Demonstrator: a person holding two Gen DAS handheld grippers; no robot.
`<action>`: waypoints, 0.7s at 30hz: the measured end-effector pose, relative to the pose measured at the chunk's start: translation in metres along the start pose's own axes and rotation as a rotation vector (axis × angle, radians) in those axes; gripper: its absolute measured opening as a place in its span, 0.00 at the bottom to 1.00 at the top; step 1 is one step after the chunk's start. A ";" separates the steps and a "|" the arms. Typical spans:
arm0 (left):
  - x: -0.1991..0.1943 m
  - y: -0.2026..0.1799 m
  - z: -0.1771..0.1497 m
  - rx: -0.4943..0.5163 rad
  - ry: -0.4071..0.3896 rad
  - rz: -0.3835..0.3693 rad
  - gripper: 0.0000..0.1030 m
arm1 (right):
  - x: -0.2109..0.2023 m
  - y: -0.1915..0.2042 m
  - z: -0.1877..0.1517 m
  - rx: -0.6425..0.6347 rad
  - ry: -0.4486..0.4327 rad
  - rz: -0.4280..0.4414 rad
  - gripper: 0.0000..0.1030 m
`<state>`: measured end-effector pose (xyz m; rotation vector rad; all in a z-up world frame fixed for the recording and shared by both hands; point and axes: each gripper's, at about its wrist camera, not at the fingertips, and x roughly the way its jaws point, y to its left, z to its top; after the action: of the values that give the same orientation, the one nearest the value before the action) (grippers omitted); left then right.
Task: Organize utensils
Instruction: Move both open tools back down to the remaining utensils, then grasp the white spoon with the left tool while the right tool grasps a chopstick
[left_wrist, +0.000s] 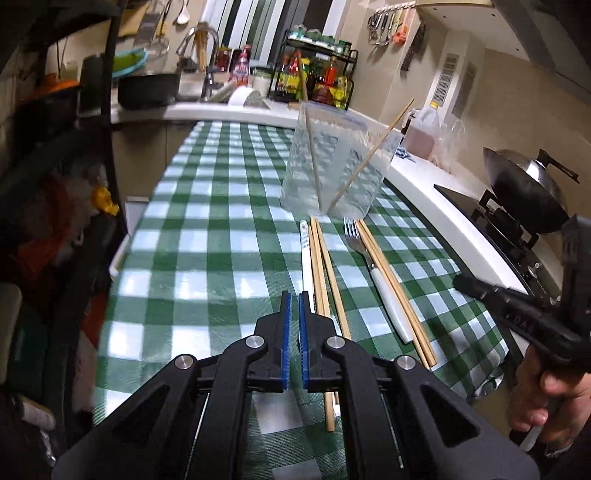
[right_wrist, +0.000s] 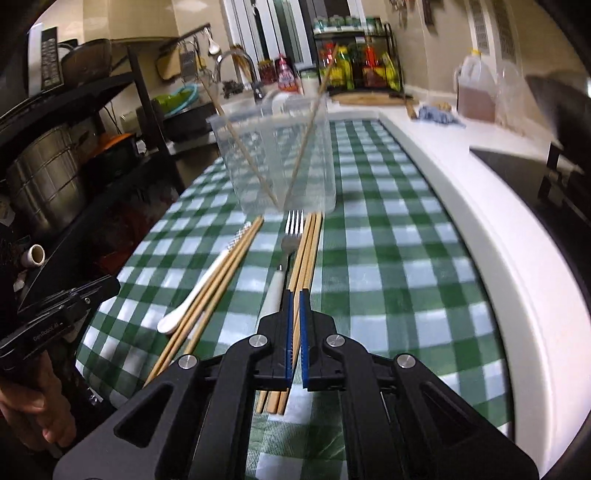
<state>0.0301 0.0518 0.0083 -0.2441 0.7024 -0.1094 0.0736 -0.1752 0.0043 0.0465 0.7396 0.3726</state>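
Observation:
A clear plastic container stands on the green checked cloth with two chopsticks leaning inside. In front of it lie a white spoon, a pair of wooden chopsticks, a white-handled fork and another bundle of chopsticks. My left gripper is shut and empty above the spoon and left chopsticks. My right gripper has its jaws nearly closed over the right chopstick bundle; whether it grips one is unclear.
A white counter runs along the right, with a wok on a stove, a jug and a blue rag. A sink with tap and a condiment rack stand behind. Black shelving is left.

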 end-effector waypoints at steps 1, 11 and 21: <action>0.003 0.000 -0.003 -0.012 0.010 -0.006 0.04 | 0.004 -0.001 -0.003 -0.004 0.017 -0.010 0.03; 0.024 -0.004 -0.017 -0.050 0.080 -0.035 0.05 | 0.034 0.001 -0.023 0.008 0.171 -0.007 0.07; 0.036 -0.007 -0.019 -0.045 0.107 -0.016 0.19 | 0.036 0.013 -0.030 -0.086 0.206 -0.114 0.09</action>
<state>0.0446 0.0348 -0.0262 -0.2892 0.8099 -0.1230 0.0742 -0.1528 -0.0389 -0.1160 0.9246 0.3026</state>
